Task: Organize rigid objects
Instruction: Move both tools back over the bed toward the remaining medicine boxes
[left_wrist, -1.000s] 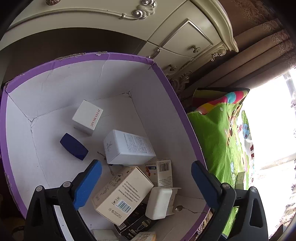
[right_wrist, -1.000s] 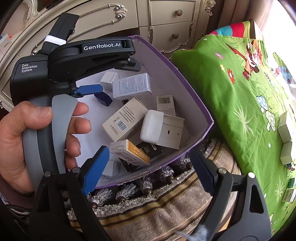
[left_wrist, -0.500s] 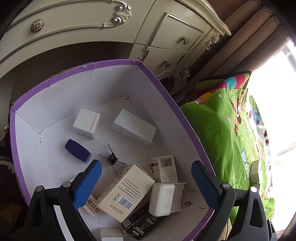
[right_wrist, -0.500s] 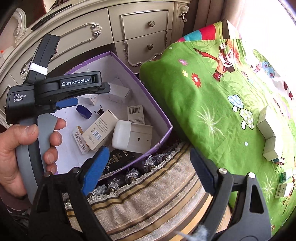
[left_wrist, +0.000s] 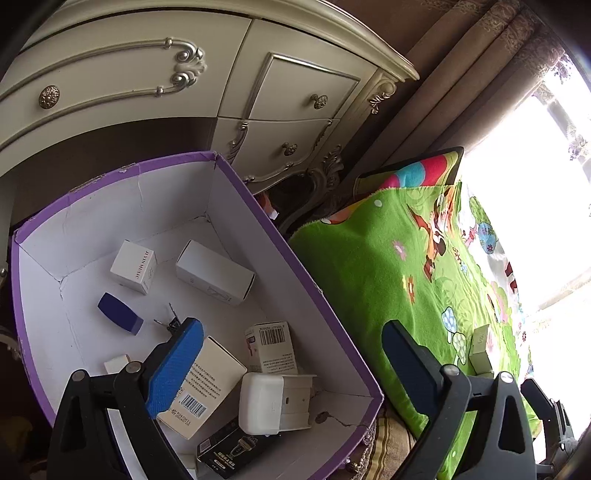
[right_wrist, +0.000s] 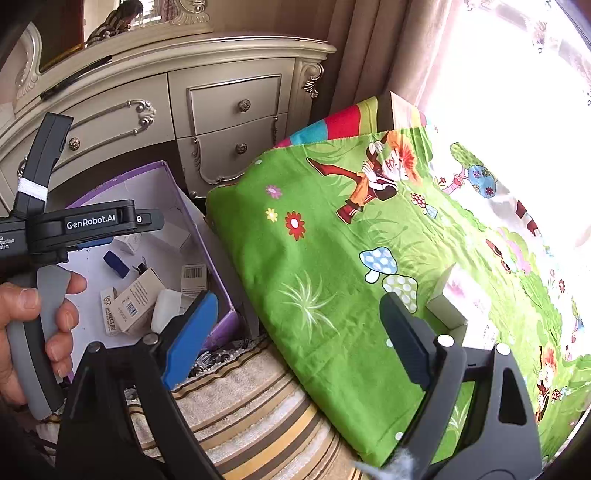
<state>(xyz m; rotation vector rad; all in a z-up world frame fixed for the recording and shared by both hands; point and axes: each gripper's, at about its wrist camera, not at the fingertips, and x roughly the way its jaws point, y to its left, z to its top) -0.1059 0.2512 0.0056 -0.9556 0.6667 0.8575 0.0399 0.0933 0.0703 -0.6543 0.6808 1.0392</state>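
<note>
A purple-rimmed cardboard box (left_wrist: 110, 177) with a white inside holds several small cartons: a white cube carton (left_wrist: 133, 266), a long white carton (left_wrist: 215, 272), a dark blue case (left_wrist: 120, 313), a barcode carton (left_wrist: 271, 347) and a rounded white case (left_wrist: 260, 402). My left gripper (left_wrist: 291, 365) hangs open above the box's near right part with nothing between its fingers. My right gripper (right_wrist: 295, 328) is open and empty over the edge of the green sheet (right_wrist: 332, 258), to the right of the box (right_wrist: 122, 182). A hand (right_wrist: 33, 314) holds the left gripper (right_wrist: 92, 221) in the right wrist view.
A cream dresser (left_wrist: 147, 74) stands right behind the box. A white carton (right_wrist: 448, 308) and other small cartons (left_wrist: 480, 349) lie on the green sheet. A striped cushion (right_wrist: 251, 406) sits under the right gripper. Curtains and a bright window are at the right.
Both grippers rose and drew back from the box, staying open. The long white carton settled flat near the box's far corner. The right view swung right over the green sheet.
</note>
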